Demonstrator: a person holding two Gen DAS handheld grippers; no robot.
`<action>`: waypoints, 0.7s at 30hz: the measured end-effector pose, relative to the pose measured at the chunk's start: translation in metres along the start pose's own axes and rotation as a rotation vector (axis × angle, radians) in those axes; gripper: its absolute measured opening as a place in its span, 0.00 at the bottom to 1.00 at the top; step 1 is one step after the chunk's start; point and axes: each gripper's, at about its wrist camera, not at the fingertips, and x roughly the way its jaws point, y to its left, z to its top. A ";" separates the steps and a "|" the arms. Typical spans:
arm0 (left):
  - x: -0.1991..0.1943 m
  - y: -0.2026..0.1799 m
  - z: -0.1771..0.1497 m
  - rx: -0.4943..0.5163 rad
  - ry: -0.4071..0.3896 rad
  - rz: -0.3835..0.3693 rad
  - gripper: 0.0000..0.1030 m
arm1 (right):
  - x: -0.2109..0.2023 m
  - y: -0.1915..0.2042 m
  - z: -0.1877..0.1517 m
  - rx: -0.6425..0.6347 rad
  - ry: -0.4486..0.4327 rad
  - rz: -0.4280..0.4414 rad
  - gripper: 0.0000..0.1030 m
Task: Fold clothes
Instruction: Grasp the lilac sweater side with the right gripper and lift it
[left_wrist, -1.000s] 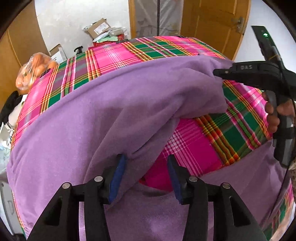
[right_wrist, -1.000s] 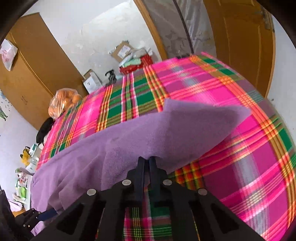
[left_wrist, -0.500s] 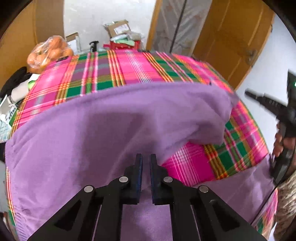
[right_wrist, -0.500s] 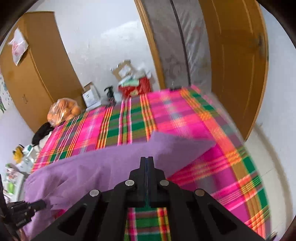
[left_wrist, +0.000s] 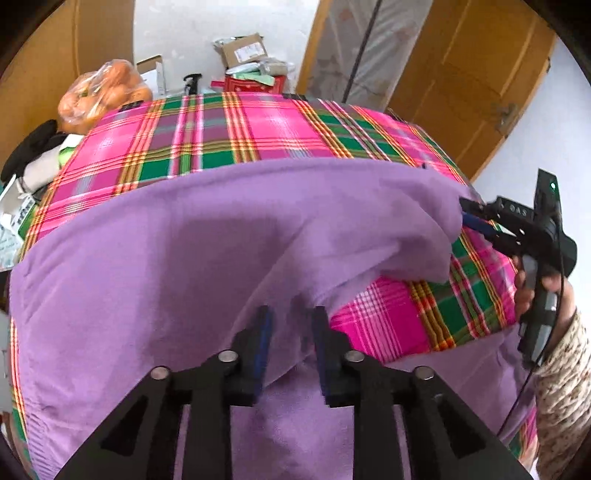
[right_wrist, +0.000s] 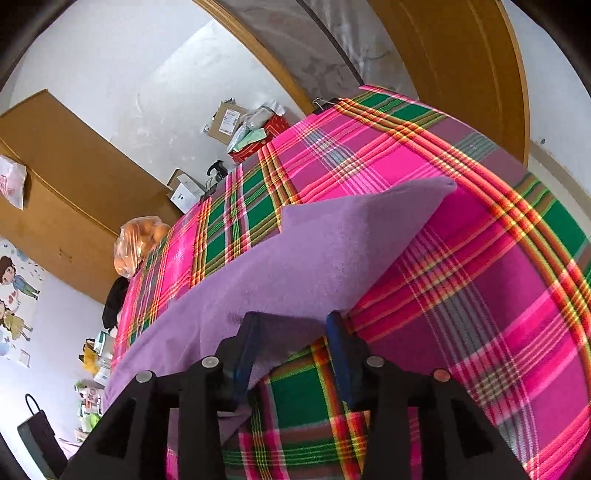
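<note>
We are letting go after a fold: both the left gripper (left_wrist: 288, 341) and right gripper (right_wrist: 293, 349) jaws are opening around the purple cloth (left_wrist: 221, 236), folded toward twelve o'clock on the plaid table (left_wrist: 258, 125), so we likely regrip next.

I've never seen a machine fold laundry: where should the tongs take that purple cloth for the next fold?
Probably at its loose folded edge, where the cloth lifts off the plaid cover. Come from the near side, sliding one finger under the raised hem. The flat middle offers nothing to pinch.
</note>
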 end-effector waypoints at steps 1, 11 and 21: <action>0.003 -0.002 0.000 0.006 0.006 0.002 0.30 | 0.002 0.001 0.000 0.002 0.001 0.006 0.39; 0.027 -0.017 0.003 0.045 0.068 0.081 0.39 | 0.017 0.014 0.004 -0.025 0.003 -0.010 0.44; 0.024 0.004 0.008 -0.074 0.052 0.017 0.16 | -0.002 0.026 0.005 -0.119 -0.092 -0.079 0.05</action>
